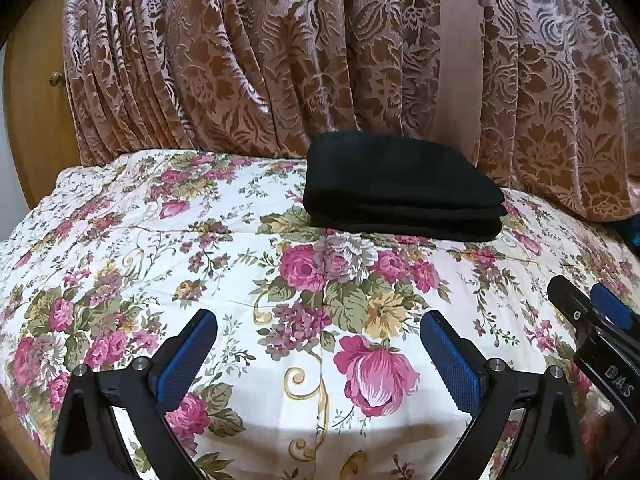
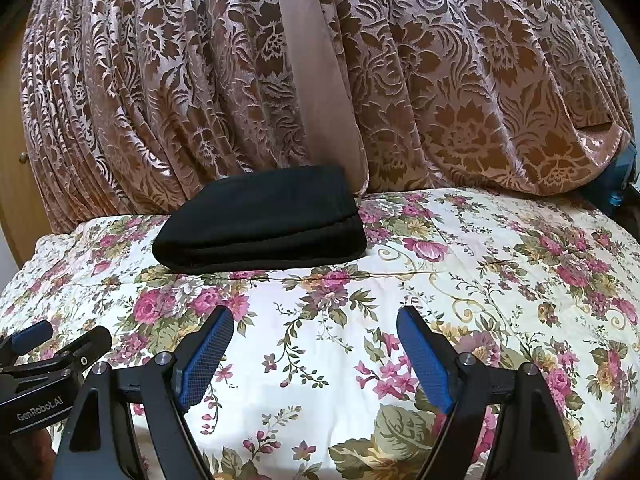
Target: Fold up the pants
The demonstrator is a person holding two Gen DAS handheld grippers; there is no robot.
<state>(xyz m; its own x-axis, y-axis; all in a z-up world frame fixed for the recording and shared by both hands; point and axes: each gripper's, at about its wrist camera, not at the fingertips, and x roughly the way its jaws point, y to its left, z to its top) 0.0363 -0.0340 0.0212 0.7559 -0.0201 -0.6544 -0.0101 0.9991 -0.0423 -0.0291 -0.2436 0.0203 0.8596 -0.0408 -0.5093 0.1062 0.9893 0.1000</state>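
Note:
The black pants (image 1: 400,184) lie folded in a compact, layered stack at the far side of the floral bedspread (image 1: 200,248), against the curtain. They also show in the right wrist view (image 2: 260,224). My left gripper (image 1: 320,336) is open and empty, hovering over the bedspread well short of the pants. My right gripper (image 2: 314,332) is open and empty too, likewise near the front. Each gripper shows at the edge of the other's view: the right one (image 1: 592,312) and the left one (image 2: 60,340).
A brown floral curtain (image 1: 280,60) hangs behind the bed, with a plain pink strip (image 1: 460,60). A wooden cabinet door with a knob (image 1: 56,78) stands at far left. A blue object (image 2: 624,184) sits at the far right by the curtain's edge.

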